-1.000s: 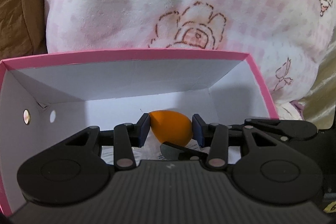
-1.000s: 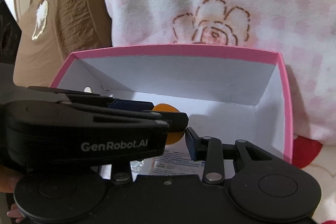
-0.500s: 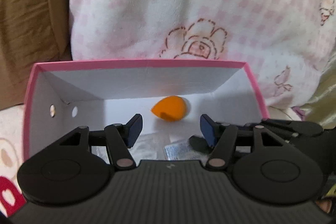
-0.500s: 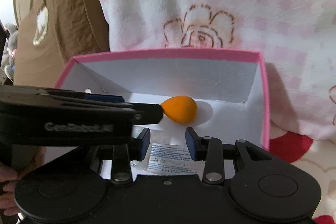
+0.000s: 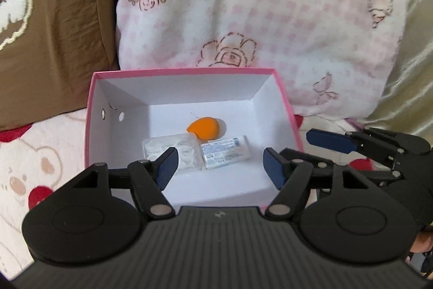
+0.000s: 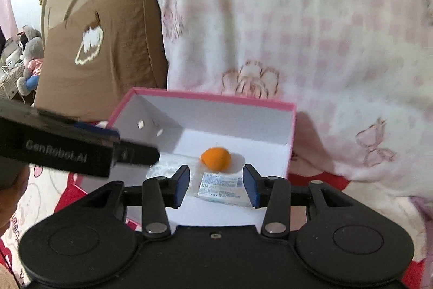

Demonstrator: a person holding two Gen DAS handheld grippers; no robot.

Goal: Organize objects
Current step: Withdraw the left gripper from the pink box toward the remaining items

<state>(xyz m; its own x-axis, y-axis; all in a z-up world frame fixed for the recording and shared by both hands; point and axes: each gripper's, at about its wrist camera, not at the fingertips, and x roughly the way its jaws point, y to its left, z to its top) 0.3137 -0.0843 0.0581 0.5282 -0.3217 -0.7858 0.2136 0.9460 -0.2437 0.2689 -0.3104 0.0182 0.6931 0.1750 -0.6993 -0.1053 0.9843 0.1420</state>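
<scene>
Beyond both grippers' empty, just-opened fingers (image 5: pixel 167 163), orange sponge (image 5: pixel 203 128) inside pink box (image 5: pixel 184 71)

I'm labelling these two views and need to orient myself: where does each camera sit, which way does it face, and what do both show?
Left wrist: on the left gripper, looking down into the pink box; the right gripper's fingers enter at right.
Right wrist: on the right gripper, facing the same box from its other side; the left gripper's body crosses at left.
Shared: orange sponge, labelled sachet, pink-checked pillow.
</scene>
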